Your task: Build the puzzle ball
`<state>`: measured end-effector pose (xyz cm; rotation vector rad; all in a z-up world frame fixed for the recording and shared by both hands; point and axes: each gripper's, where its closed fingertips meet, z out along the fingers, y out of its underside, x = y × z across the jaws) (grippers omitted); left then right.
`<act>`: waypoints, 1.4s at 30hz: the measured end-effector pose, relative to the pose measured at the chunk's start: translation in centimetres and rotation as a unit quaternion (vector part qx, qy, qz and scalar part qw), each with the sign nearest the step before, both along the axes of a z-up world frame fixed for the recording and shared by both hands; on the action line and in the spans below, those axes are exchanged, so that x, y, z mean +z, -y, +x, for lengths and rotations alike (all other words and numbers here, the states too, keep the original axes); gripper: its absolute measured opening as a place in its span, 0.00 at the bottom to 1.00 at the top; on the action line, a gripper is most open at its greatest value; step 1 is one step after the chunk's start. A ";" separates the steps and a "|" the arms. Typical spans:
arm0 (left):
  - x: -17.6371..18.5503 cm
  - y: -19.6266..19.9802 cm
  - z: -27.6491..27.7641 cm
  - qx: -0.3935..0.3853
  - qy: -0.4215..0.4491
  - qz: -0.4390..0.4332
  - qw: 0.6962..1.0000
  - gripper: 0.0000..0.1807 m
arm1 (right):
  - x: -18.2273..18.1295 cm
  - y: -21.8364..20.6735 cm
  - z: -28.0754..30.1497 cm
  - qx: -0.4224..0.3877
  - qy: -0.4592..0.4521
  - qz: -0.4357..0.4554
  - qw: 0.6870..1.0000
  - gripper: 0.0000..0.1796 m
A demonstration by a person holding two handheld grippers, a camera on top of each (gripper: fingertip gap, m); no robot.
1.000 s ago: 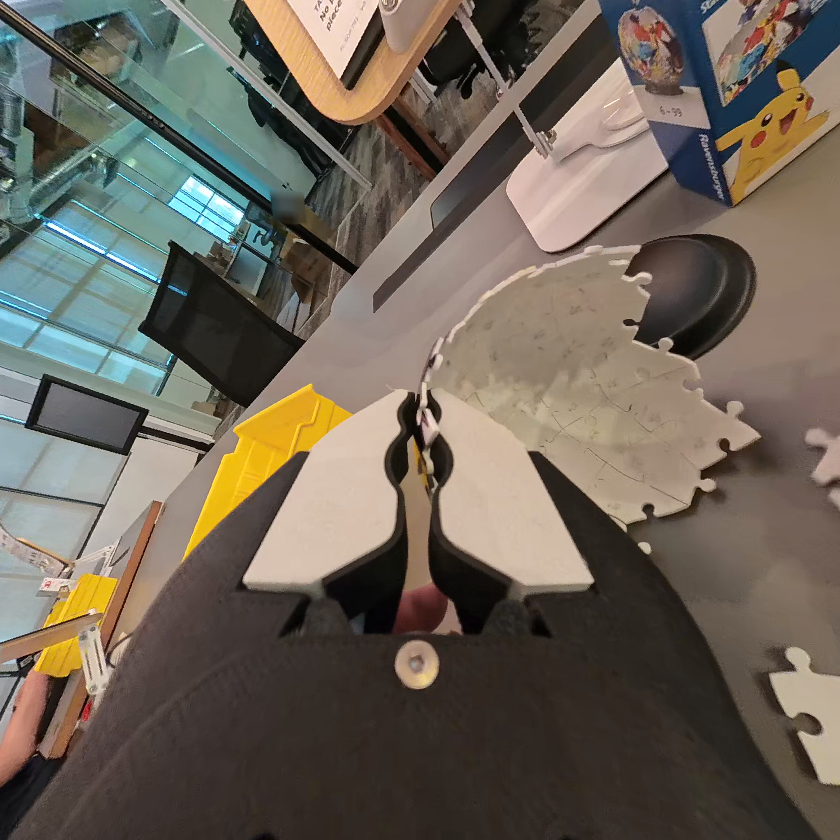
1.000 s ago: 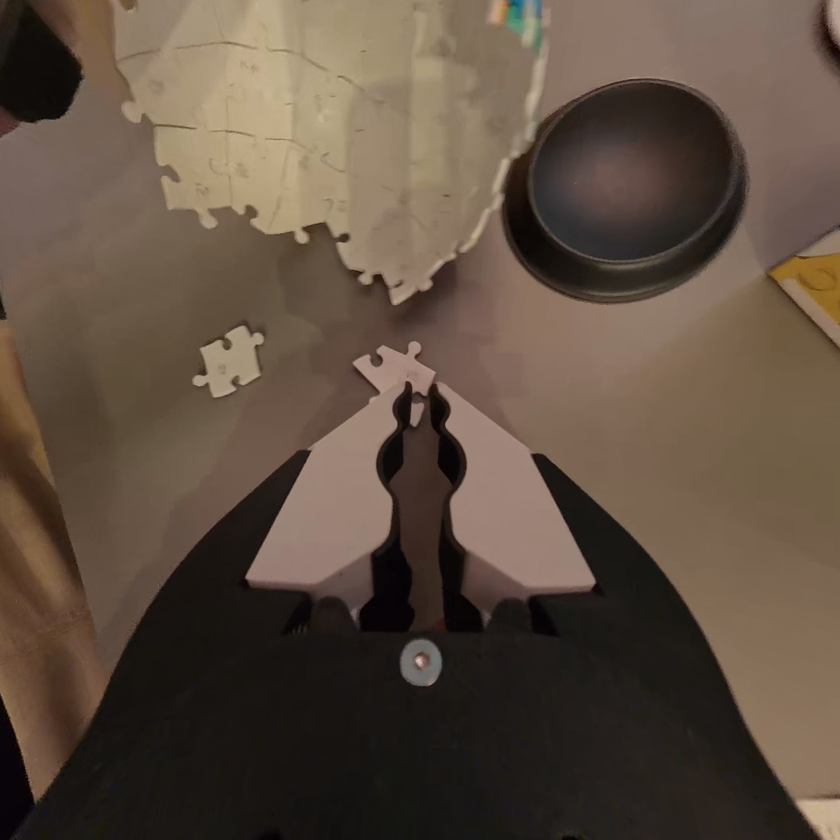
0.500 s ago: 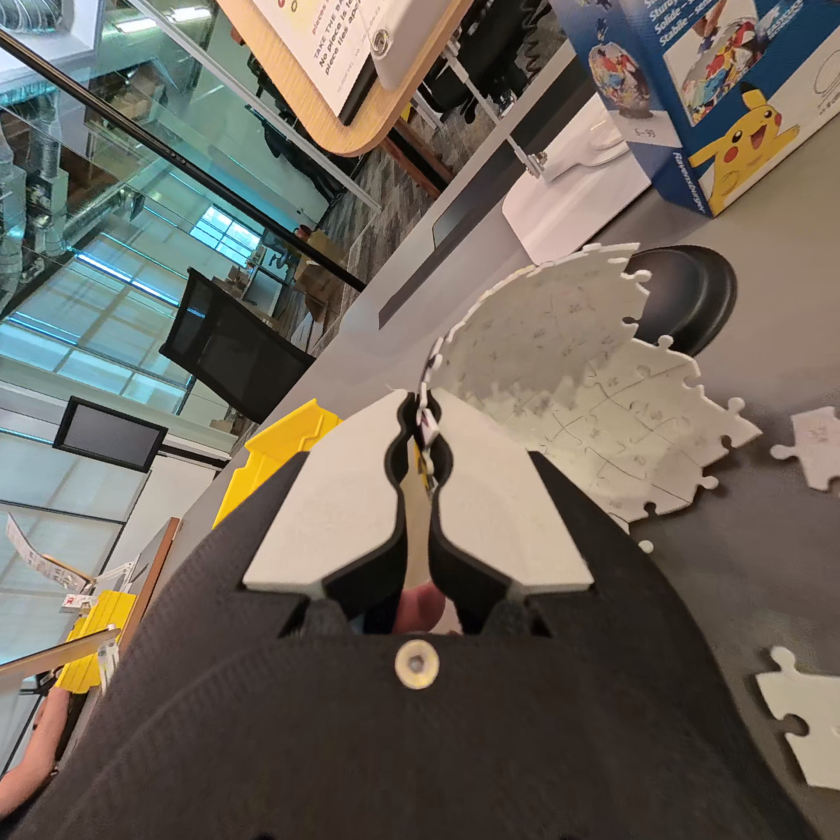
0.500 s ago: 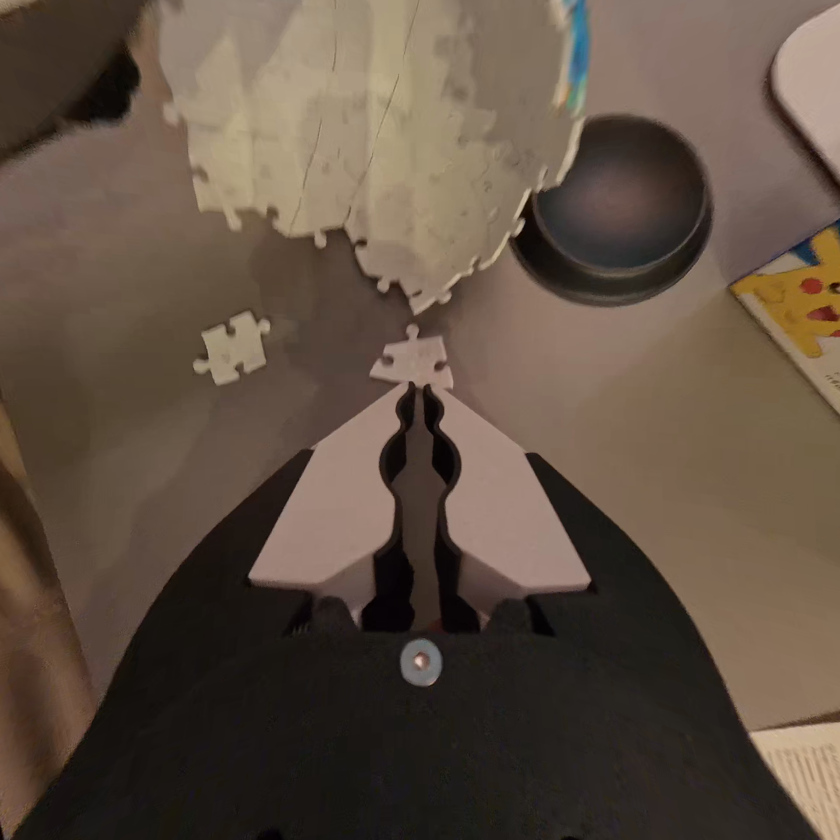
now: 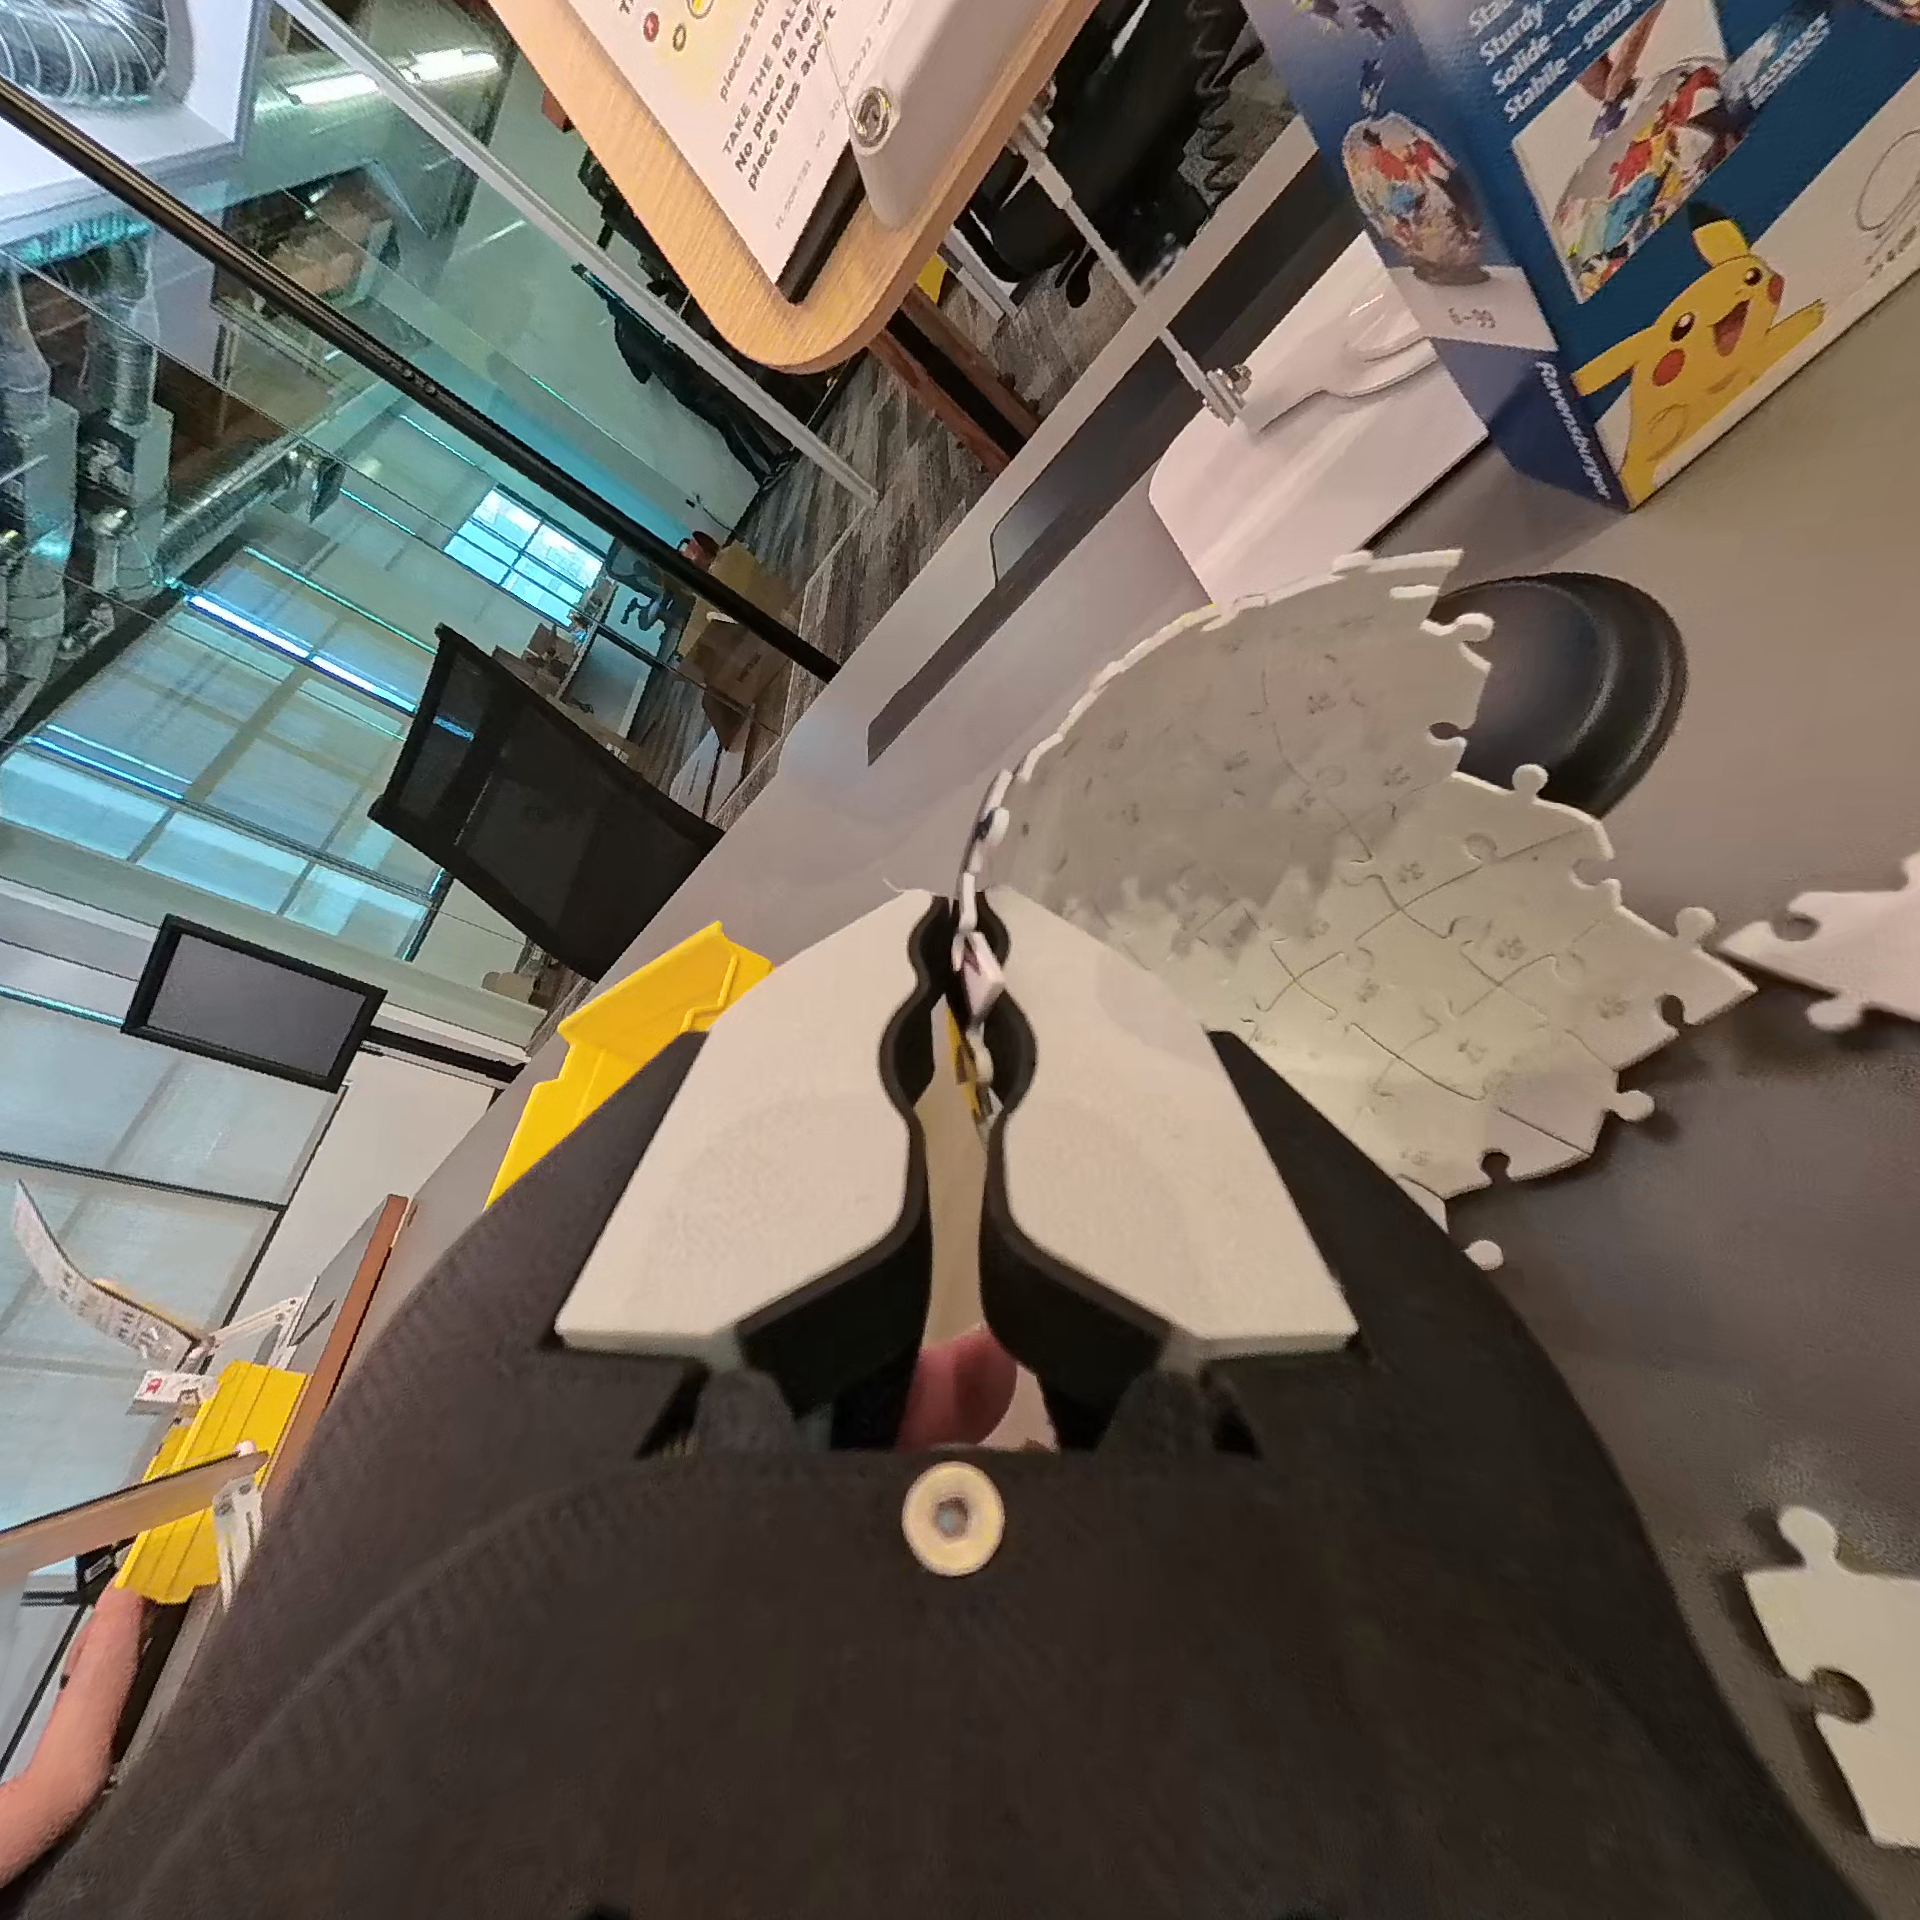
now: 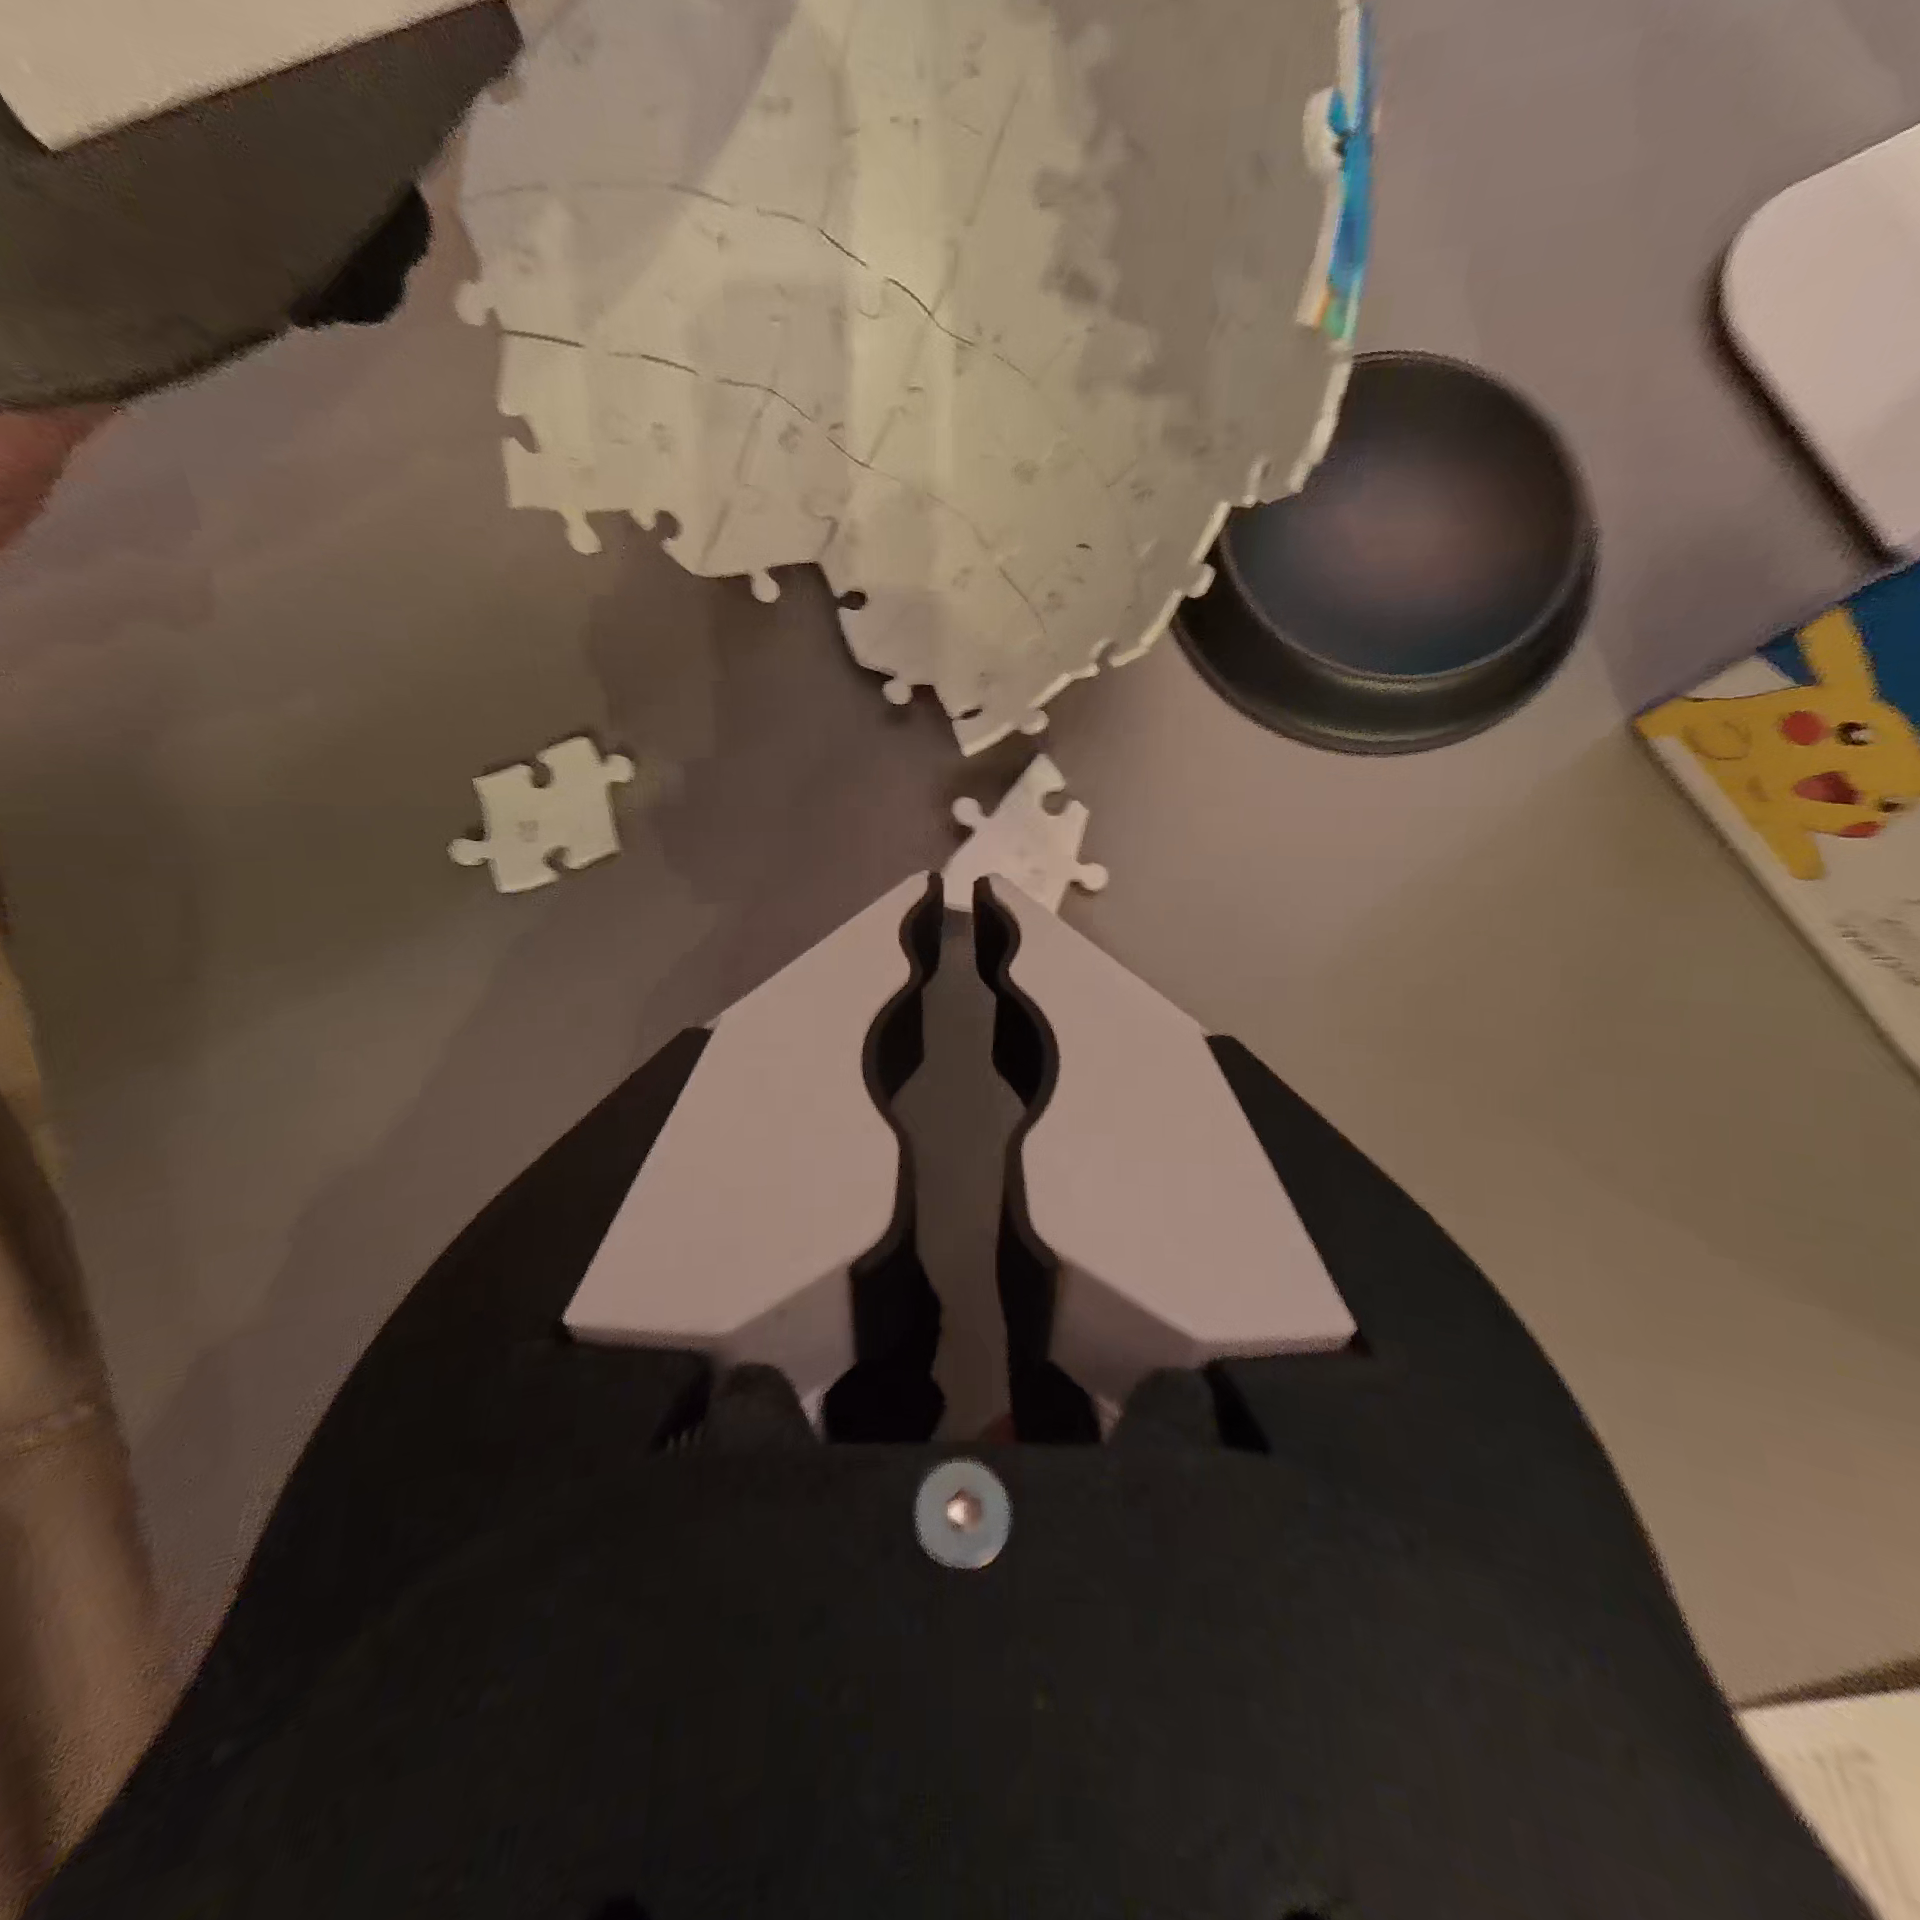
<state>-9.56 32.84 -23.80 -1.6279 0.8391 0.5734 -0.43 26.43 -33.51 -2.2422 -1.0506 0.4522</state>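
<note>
Partial shell assembled; left gripper clenched on its rim; right gripper released; 2 loose pieces unplaced

Left wrist view low, sideways, right overhead, both close, sharing puzzle shell

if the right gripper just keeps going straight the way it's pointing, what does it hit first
Probably the loose puzzle piece lying on the grey table just beyond the right gripper, whose jaws stand slightly apart. Past it comes the lower edge of the half-built puzzle ball shell. Depth is hard to judge, so the tips could meet the table instead.
</note>
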 end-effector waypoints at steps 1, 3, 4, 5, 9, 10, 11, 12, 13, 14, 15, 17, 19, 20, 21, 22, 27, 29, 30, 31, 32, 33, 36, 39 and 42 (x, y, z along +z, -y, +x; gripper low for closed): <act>0.1 -0.1 0.1 -0.001 -0.001 0.002 1.000 0.02 | -0.2 -0.4 0.4 -0.003 0.012 0.014 1.000 0.04; 0.1 -0.5 0.2 -0.002 -0.002 0.003 1.000 0.02 | -0.9 -0.9 0.9 -0.008 0.032 0.021 0.999 0.09; 0.1 -0.7 0.3 -0.002 -0.001 0.002 1.000 0.02 | -1.2 -0.8 0.8 -0.007 0.029 0.015 0.999 0.11; 0.1 -0.9 0.2 -0.002 0.000 0.002 1.000 0.02 | -1.3 -0.8 0.5 -0.006 0.020 0.010 1.000 0.12; 0.1 -1.2 0.3 -0.009 -0.002 0.003 1.000 0.02 | -1.3 -0.9 -0.4 0.014 0.015 0.014 1.000 0.09; 0.1 -1.2 0.3 -0.010 -0.003 0.003 1.000 0.02 | -1.3 -0.9 -0.6 0.023 0.013 0.014 1.000 0.09; 0.1 -1.3 0.3 -0.014 -0.003 0.005 1.000 0.02 | -1.3 -0.7 -0.8 0.034 0.011 0.013 0.999 0.09; 0.1 -1.3 0.3 -0.017 -0.006 0.007 1.000 0.02 | -1.3 -0.6 -0.9 0.043 0.012 0.013 0.999 0.08; 0.1 -1.4 0.3 -0.017 -0.010 0.009 1.000 0.02 | -1.3 -0.6 -0.9 0.050 0.016 0.014 0.999 0.07; 0.1 -1.5 0.2 -0.018 -0.011 0.009 1.000 0.02 | -1.4 -0.6 -0.9 0.058 0.020 0.016 0.998 0.05; 0.2 -1.6 0.3 -0.024 -0.009 0.009 1.000 0.02 | -1.4 -0.5 -1.0 0.066 0.021 0.018 0.997 0.05; 0.3 -1.6 0.8 -0.040 -0.016 0.014 0.999 0.02 | -1.4 -0.6 -1.4 0.078 0.015 0.017 0.997 0.05; 0.4 -1.5 1.3 -0.055 -0.022 0.019 0.998 0.02 | -1.4 -0.8 -1.6 0.082 0.020 0.027 0.996 0.05; 0.4 -1.5 1.5 -0.061 -0.023 0.021 0.998 0.02 | -1.4 -0.8 -1.7 0.085 0.021 0.029 0.996 0.05; 0.4 -1.4 1.6 -0.065 -0.023 0.022 0.997 0.02 | -1.4 -0.9 -1.9 0.090 0.023 0.035 0.995 0.05; 0.3 -1.4 1.6 -0.068 -0.022 0.022 0.997 0.02 | -1.4 -0.9 -1.9 0.095 0.028 0.045 0.994 0.05; 0.4 -1.1 2.0 -0.088 -0.033 0.031 0.995 0.02 | -1.4 -1.0 -1.8 0.102 0.043 0.063 0.992 0.05; 0.4 -1.0 2.3 -0.100 -0.045 0.037 0.993 0.02 | -1.3 -0.9 -1.7 0.106 0.048 0.066 0.991 0.05; 0.4 -1.1 2.3 -0.103 -0.049 0.038 0.993 0.02 | -1.3 -0.8 -1.7 0.109 0.048 0.067 0.991 0.05; 0.5 -1.1 2.4 -0.107 -0.048 0.038 0.992 0.02 | -1.2 -0.6 -1.7 0.112 0.048 0.069 0.990 0.05; 0.5 -1.0 2.5 -0.111 -0.048 0.039 0.992 0.02 | -1.0 -0.5 -1.7 0.114 0.049 0.070 0.990 0.05; 0.5 -1.1 2.6 -0.113 -0.050 0.040 0.992 0.02 | -0.9 -0.4 -1.6 0.116 0.049 0.071 0.989 0.05; 0.5 -1.1 2.9 -0.124 -0.051 0.041 0.990 0.02 | -0.8 0.0 -1.5 0.123 0.049 0.061 0.989 0.05; 0.5 -1.2 3.1 -0.137 -0.052 0.040 0.988 0.02 | -1.2 0.3 -1.8 0.134 0.041 0.052 0.989 0.04; 0.5 -1.3 3.5 -0.158 -0.061 0.041 0.985 0.02 | -1.4 0.2 -2.0 0.138 0.040 0.055 0.988 0.03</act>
